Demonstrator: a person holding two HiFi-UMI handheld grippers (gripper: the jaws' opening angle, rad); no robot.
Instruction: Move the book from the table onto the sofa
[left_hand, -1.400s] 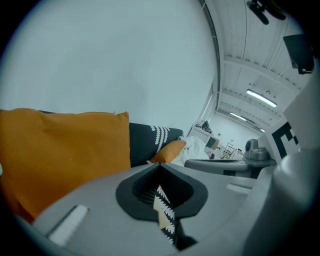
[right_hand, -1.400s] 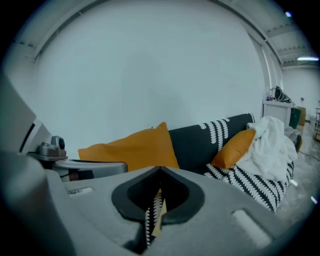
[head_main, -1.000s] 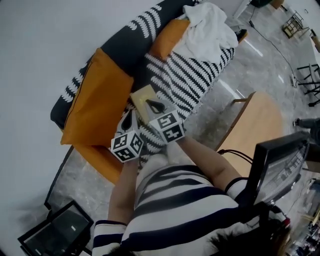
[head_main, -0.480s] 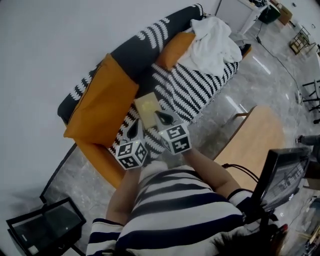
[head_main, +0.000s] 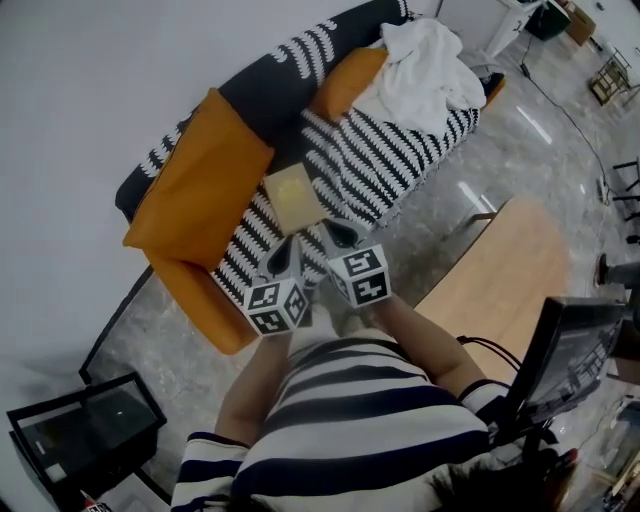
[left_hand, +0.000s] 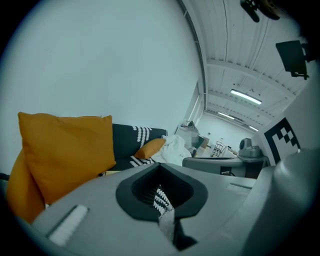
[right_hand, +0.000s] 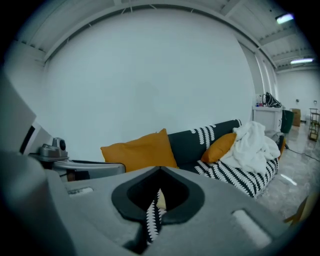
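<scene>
While the book (head_main: 293, 196) lies flat on the sofa (head_main: 400, 160) seat, right next to the big orange pillow (head_main: 195, 185), both claws hang just in front of it. The left claw (head_main: 283, 258) and the right claw (head_main: 338, 233) are squeezed tight with nothing in them (the striped seat shows past their tips). A white cloth (head_main: 420, 65) sits at the sofa's far end.

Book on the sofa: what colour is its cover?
The book is pale yellow, with no clear pattern; it shows best in the head view.
</scene>
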